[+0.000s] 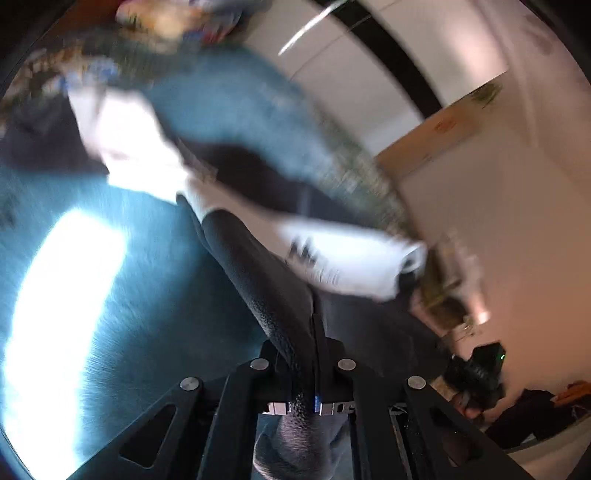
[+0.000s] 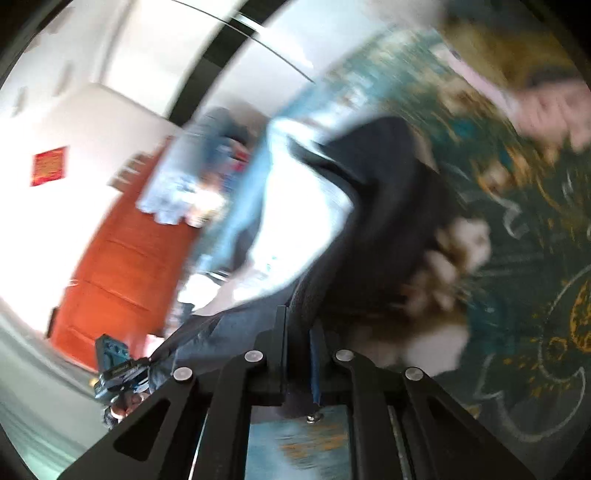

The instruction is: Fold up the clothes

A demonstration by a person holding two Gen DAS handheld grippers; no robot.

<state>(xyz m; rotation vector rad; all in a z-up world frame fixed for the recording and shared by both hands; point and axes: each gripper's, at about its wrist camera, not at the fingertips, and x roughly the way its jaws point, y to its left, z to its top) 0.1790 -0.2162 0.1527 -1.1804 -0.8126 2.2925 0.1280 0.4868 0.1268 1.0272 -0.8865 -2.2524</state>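
Both views are motion-blurred. My left gripper point(image 1: 312, 369) is shut on a dark garment point(image 1: 266, 273) with white panels point(image 1: 343, 258); the cloth stretches up and away over a teal bed cover point(image 1: 229, 107). My right gripper point(image 2: 299, 354) is shut on the same dark garment point(image 2: 384, 206), whose white part point(image 2: 295, 221) hangs to the left. The other gripper shows at the right edge of the left wrist view point(image 1: 480, 373) and at the lower left of the right wrist view point(image 2: 118, 373). The garment is held up off the surface between the two.
A teal patterned spread point(image 2: 517, 258) with gold and white motifs lies at right. An orange-red door point(image 2: 122, 277) and white walls point(image 2: 92, 122) are at left. A pile of colourful clothes point(image 1: 177, 22) lies at the far end of the bed. A cardboard box point(image 1: 443, 129) stands by the wall.
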